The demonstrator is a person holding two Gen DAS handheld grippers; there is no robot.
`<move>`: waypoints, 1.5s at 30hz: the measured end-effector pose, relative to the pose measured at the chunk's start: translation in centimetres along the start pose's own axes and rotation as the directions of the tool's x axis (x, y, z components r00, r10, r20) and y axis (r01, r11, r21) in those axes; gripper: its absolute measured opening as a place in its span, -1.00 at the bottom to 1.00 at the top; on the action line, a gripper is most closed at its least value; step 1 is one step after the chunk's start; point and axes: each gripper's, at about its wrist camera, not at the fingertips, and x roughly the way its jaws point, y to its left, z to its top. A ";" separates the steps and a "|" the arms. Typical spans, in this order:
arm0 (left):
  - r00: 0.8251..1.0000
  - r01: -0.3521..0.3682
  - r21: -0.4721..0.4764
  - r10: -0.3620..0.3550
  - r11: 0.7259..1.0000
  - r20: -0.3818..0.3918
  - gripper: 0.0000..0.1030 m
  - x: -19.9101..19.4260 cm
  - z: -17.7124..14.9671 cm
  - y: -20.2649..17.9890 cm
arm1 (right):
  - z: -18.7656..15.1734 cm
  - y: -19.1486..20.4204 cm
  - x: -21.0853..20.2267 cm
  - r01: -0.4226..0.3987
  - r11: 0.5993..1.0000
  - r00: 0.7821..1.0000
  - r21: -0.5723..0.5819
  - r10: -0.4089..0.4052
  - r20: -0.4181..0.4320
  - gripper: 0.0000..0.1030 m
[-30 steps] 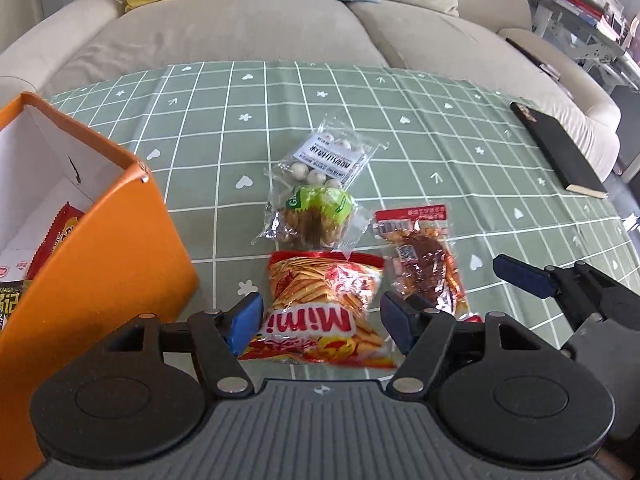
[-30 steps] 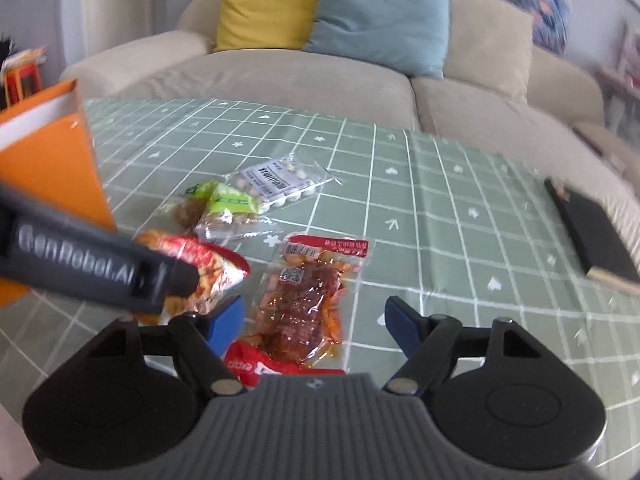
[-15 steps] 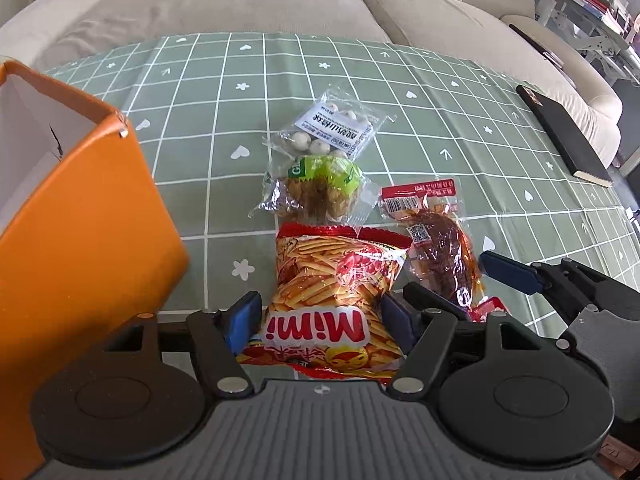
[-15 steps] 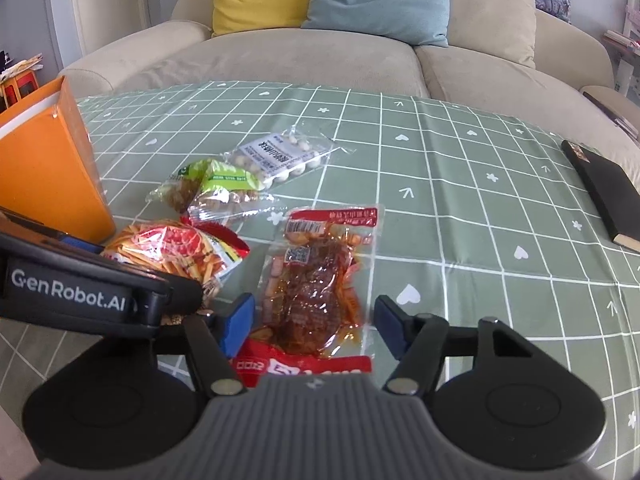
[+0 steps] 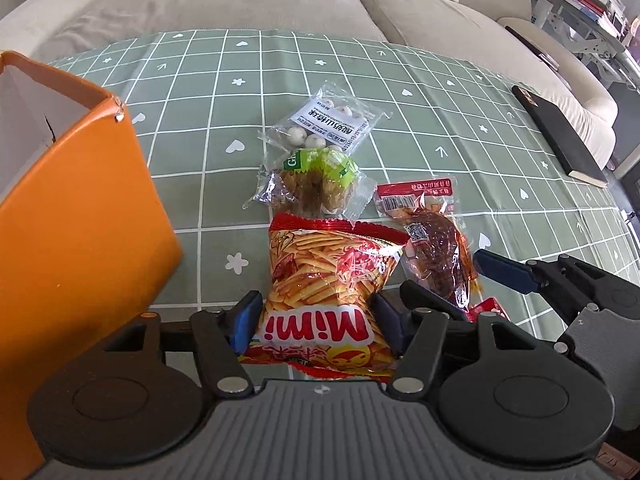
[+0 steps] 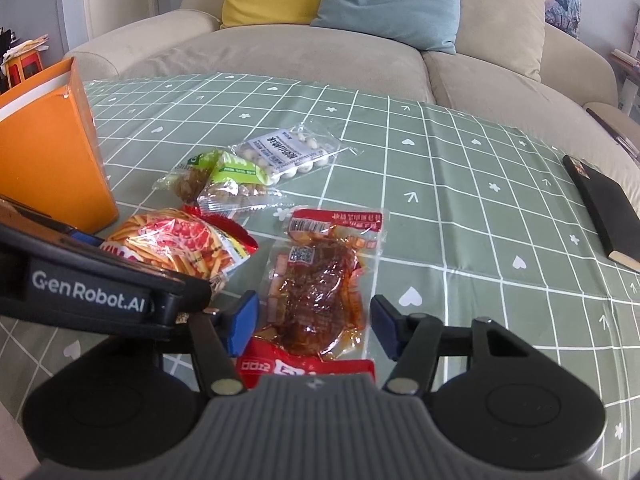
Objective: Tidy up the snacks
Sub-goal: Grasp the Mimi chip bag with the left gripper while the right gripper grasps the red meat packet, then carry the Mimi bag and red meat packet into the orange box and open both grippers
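Several snack packs lie on the green checked tablecloth [image 5: 208,128]. My left gripper [image 5: 316,322] is open, its blue pads on either side of the near end of the red "Mimi" fries bag [image 5: 328,280]. My right gripper [image 6: 314,322] is open around the near end of the clear pack of red-brown meat [image 6: 316,280], also seen in the left wrist view [image 5: 434,248]. A green-labelled pack [image 5: 312,184] and a pack of white balls [image 5: 328,128] lie farther back. The orange box [image 5: 76,216] stands at the left.
A black notebook [image 5: 560,136] lies at the table's right edge. A beige sofa [image 6: 280,56] with yellow and blue cushions stands behind the table. A red packet [image 6: 304,370] lies under the near end of the meat pack.
Both grippers have moved forward and down. The Mimi bag now sits between the left pads and the meat pack between the right pads. Both jaws look a little narrower.
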 end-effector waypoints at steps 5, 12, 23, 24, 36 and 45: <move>1.000 -0.008 -0.010 0.008 1.000 0.022 0.14 -0.8 -0.7 0.0 | 0.2 -0.2 -0.1 0.006 1.000 1.000 0.020 -0.006 -0.031 0.12; 0.998 -0.007 -0.007 0.008 1.000 0.067 0.09 -2.6 -1.6 -0.2 | -0.1 -0.5 -0.6 0.020 0.999 0.998 0.043 -0.017 -0.065 0.10; 0.988 0.014 0.021 -0.018 1.000 0.155 0.08 -7.1 -3.1 -0.7 | -1.1 -1.2 -4.3 0.021 0.994 0.999 0.104 -0.016 -0.051 0.10; 0.987 0.011 0.026 -0.015 1.000 0.163 0.08 -7.6 -3.3 -0.8 | -1.0 -1.4 -4.7 0.014 0.992 0.999 0.125 -0.009 -0.046 0.10; 0.962 -0.022 -0.023 0.027 0.999 0.272 0.08 -13.5 -3.4 1.5 | 1.2 0.9 -10.8 -0.037 0.990 0.992 0.137 0.019 0.127 0.11; 0.931 -0.107 -0.116 0.140 0.988 0.336 0.08 -17.0 -3.3 6.0 | 5.3 5.8 -13.9 -0.114 0.993 0.969 0.021 0.107 0.224 0.11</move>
